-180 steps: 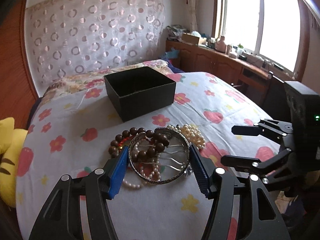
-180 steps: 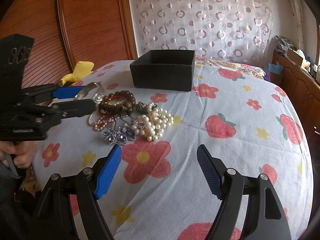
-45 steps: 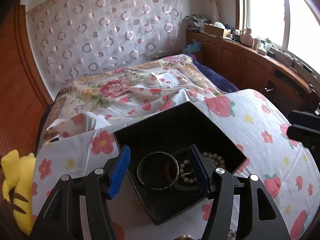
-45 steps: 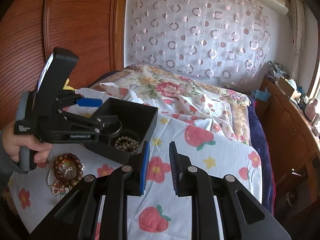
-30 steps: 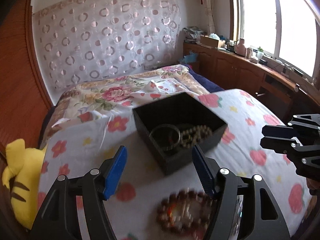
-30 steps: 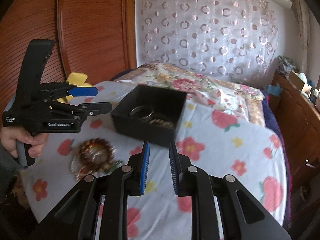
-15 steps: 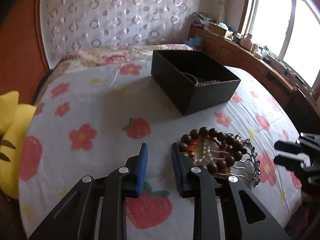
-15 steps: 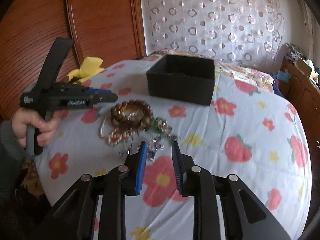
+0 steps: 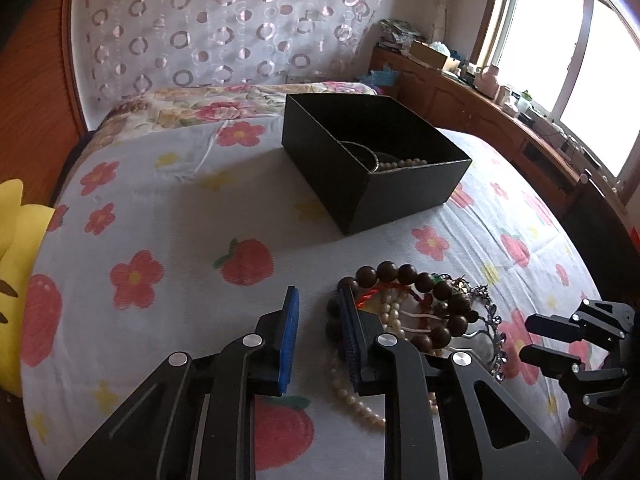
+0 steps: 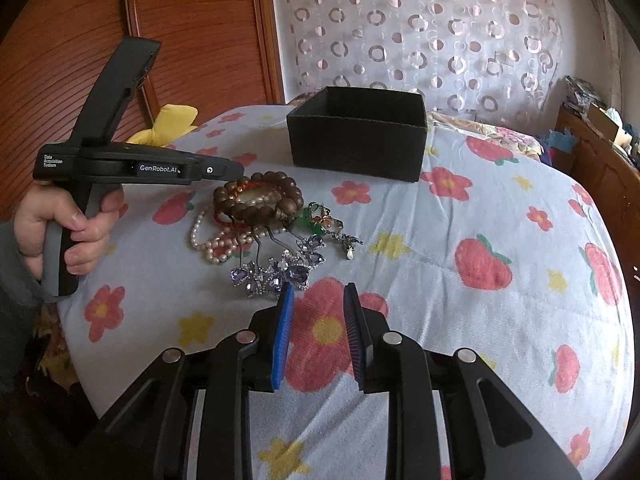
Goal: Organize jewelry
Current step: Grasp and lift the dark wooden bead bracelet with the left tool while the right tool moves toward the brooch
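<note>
A heap of jewelry lies on the flowered bedspread: a brown bead bracelet [image 9: 386,270] [image 10: 288,189] on top of pearl strands [image 9: 352,397] [image 10: 208,240], with purple crystal hairpins [image 10: 280,272] at its near side. Behind the heap stands a black box [image 9: 400,200] [image 10: 356,148] with a bangle and pearl beads [image 9: 400,164] inside. My left gripper [image 9: 318,294] hangs just left of the bracelet, its jaws closing with only cloth between them. My right gripper [image 10: 319,288] is narrowly open and empty, just in front of the hairpins.
A person's hand [image 10: 72,220] holds the left gripper's handle at the bed's left edge. A yellow plush toy [image 9: 16,240] lies by the wooden headboard [image 10: 200,32]. A wooden cabinet [image 9: 460,100] runs under the window on the right.
My left gripper came back from above the box to the jewelry heap, sank and narrowed its wide jaws. My right gripper also dropped toward the heap, its jaws slightly wider than before.
</note>
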`<state>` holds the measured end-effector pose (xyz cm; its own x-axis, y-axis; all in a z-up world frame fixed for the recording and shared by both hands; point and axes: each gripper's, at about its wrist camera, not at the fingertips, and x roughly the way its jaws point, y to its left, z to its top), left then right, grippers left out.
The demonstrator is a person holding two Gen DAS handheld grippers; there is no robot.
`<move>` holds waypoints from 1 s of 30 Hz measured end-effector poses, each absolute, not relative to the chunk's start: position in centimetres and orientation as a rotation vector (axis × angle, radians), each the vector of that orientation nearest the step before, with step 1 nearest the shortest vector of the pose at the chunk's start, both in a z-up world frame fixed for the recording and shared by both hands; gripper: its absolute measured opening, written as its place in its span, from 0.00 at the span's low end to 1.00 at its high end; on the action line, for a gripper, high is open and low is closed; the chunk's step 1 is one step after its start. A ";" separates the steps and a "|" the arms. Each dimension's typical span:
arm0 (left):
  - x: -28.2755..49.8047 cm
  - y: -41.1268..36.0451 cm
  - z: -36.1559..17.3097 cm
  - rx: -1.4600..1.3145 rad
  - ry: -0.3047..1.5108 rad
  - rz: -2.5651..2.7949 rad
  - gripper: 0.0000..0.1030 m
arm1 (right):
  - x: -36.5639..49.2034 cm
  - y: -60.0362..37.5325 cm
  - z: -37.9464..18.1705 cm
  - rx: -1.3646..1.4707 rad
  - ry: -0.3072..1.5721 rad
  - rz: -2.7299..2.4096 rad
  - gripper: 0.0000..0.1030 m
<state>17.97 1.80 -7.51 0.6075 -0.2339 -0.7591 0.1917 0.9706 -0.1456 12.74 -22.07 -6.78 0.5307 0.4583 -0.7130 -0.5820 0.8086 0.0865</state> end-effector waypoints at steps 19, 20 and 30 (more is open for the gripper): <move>18.8 0.4 -8.2 0.013 0.920 -0.250 0.19 | 12.7 -21.9 -6.8 -0.172 0.796 0.624 0.27; 18.9 0.2 -8.2 0.022 0.918 -0.249 0.19 | 12.7 -22.0 -6.8 -0.172 0.796 0.623 0.27; 16.3 -0.5 -5.0 0.003 0.804 -0.269 0.12 | 12.6 -21.8 -6.8 -0.173 0.795 0.625 0.27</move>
